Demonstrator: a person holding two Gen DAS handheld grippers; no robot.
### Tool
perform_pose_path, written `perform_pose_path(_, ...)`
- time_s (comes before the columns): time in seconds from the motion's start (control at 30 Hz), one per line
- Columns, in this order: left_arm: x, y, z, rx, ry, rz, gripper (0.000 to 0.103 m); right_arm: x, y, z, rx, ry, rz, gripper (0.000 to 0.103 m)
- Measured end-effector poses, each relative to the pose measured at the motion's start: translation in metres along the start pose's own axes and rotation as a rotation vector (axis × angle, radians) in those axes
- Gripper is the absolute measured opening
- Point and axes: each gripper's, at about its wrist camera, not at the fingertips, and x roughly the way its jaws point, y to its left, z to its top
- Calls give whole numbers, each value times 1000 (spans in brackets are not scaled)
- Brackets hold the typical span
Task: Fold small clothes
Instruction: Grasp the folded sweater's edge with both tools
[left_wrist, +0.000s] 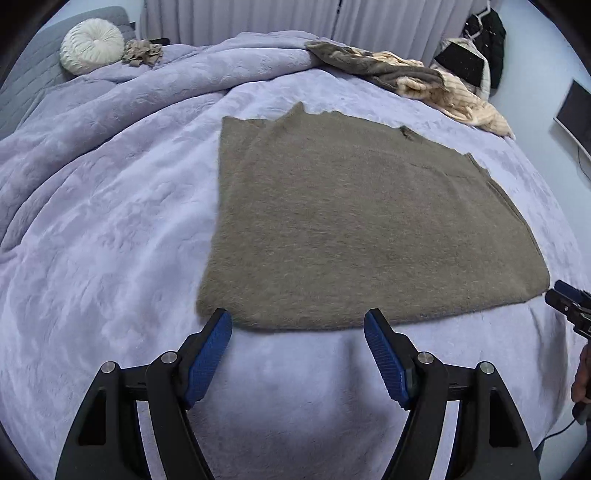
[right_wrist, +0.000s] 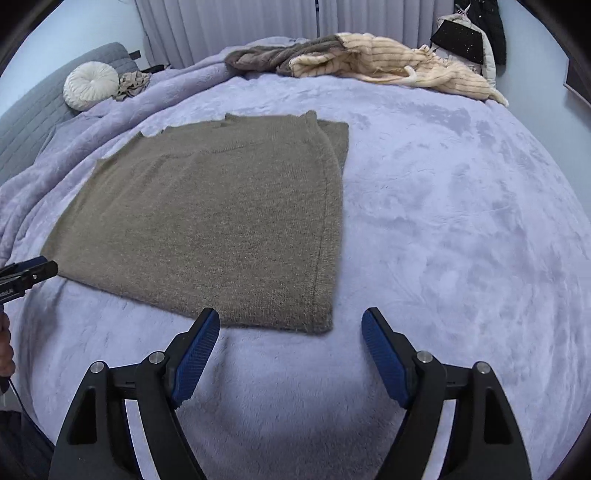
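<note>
A brown knitted garment (left_wrist: 354, 221) lies flat on the lilac bed cover (left_wrist: 110, 258), its side parts folded in along both long edges. In the right wrist view the same garment (right_wrist: 207, 221) spreads left of centre. My left gripper (left_wrist: 297, 317) hovers over the garment's near hem, open, with nothing between its blue pads. My right gripper (right_wrist: 290, 317) hangs above the garment's near right corner, open and empty too. Each gripper shows at the edge of the other's view: the right gripper (left_wrist: 570, 306), the left gripper (right_wrist: 29, 275).
A heap of cream and grey clothes (right_wrist: 369, 62) lies at the far side of the bed. A round white cushion (left_wrist: 92, 46) and a small beige cloth (left_wrist: 142, 51) sit at the far left. A dark coat (left_wrist: 487, 40) hangs at the back right.
</note>
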Motion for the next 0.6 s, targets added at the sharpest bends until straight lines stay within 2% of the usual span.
perform_pose_path(0.07, 3, 23, 0, -74, 13, -18, 75, -10, 0, -1, 3, -18, 0, 82)
perform_pose_path(0.13, 17, 47, 2, -178, 59, -52, 75, -15, 4, 1, 4, -26, 2, 82)
perform_pose_path(0.23, 35, 67, 8, -300, 83, -179, 75, -20, 15, 7, -4, -37, 22, 82)
perform_pose_path(0.33, 52, 63, 23, -324, 98, -290, 75, -18, 32, 13, -31, -33, 50, 82)
perform_pose_path(0.43, 72, 53, 34, -303, 127, -326, 75, -12, 55, 22, -71, -20, 61, 82)
perform_pose_path(0.53, 79, 47, 40, -287, 112, -367, 74, -7, 77, 34, -107, -17, 77, 82)
perform_pose_path(0.6, 80, 46, 42, -283, 96, -400, 47, -2, 90, 45, -127, -10, 92, 82)
